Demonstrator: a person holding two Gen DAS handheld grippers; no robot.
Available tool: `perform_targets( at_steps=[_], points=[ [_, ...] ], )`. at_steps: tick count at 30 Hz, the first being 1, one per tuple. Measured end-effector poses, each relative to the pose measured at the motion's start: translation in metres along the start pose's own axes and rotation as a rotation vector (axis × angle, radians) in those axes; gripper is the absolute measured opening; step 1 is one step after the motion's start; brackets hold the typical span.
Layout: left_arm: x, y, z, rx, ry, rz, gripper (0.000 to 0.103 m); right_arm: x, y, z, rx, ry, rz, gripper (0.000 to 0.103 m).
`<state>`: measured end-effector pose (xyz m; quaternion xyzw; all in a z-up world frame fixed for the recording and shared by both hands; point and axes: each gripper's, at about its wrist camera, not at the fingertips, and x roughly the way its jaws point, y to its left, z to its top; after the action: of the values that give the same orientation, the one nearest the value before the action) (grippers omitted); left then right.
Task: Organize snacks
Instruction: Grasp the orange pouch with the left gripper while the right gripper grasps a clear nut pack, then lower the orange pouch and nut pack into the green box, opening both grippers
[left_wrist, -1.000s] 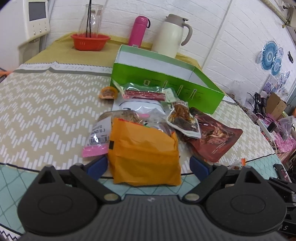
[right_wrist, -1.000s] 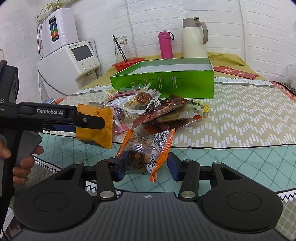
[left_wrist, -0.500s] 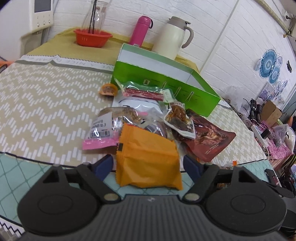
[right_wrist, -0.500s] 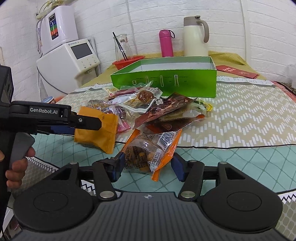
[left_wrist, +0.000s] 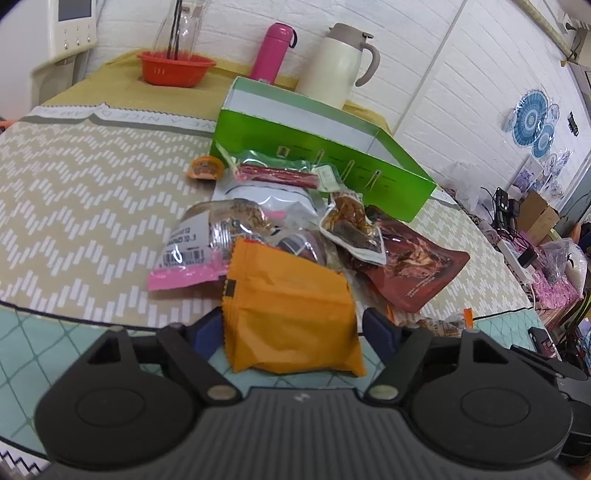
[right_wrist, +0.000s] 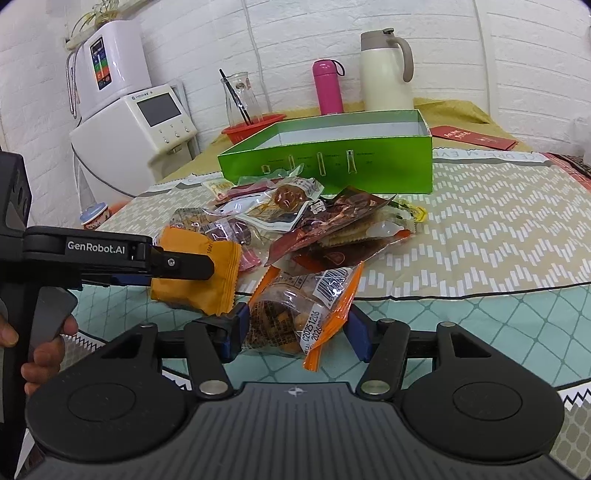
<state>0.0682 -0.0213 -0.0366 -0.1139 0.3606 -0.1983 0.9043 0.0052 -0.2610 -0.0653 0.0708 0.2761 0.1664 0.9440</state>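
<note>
My left gripper (left_wrist: 293, 330) is shut on an orange snack packet (left_wrist: 291, 314) and holds it above the table's near edge; the packet also shows in the right wrist view (right_wrist: 195, 277). My right gripper (right_wrist: 295, 332) is shut on a clear bag of nuts with orange edges (right_wrist: 303, 310), lifted just off the cloth. A pile of snack packets (right_wrist: 295, 221) lies in front of the open green box (right_wrist: 332, 162), which looks empty. The box also shows in the left wrist view (left_wrist: 325, 155).
Behind the box stand a cream thermos jug (right_wrist: 384, 70), a pink bottle (right_wrist: 327, 86) and a red bowl with a glass carafe (left_wrist: 175, 66). A white appliance (right_wrist: 140, 136) stands at the left. A red envelope (right_wrist: 472, 136) lies at the back right.
Both grippers have risen a little and moved toward the pile and box, each still holding its packet.
</note>
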Motion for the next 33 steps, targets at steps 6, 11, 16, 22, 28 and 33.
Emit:
perform_targets(
  at_steps=[6,11,16,22,28,33],
  points=[
    [-0.002,-0.006,-0.003,0.039,0.015,-0.036,0.051,0.001,-0.002,-0.001,0.013,-0.019,0.028,0.072],
    [-0.02,-0.006,-0.001,0.012,-0.013,-0.092,0.049,-0.019,0.006,0.003,-0.027,-0.042,0.036,0.064],
    [-0.044,-0.013,0.016,0.038,-0.087,-0.091,0.049,-0.04,0.009,0.018,-0.054,-0.116,0.037,0.064],
    [-0.053,-0.014,0.049,0.032,-0.159,-0.097,0.049,-0.048,0.001,0.04,-0.039,-0.187,0.053,0.062],
    [-0.055,-0.016,0.084,0.04,-0.204,-0.105,0.049,-0.053,-0.007,0.073,-0.054,-0.291,0.019,0.059],
    [-0.048,-0.021,0.112,0.045,-0.219,-0.102,0.049,-0.041,-0.018,0.1,-0.036,-0.33,-0.009,0.055]
  ],
)
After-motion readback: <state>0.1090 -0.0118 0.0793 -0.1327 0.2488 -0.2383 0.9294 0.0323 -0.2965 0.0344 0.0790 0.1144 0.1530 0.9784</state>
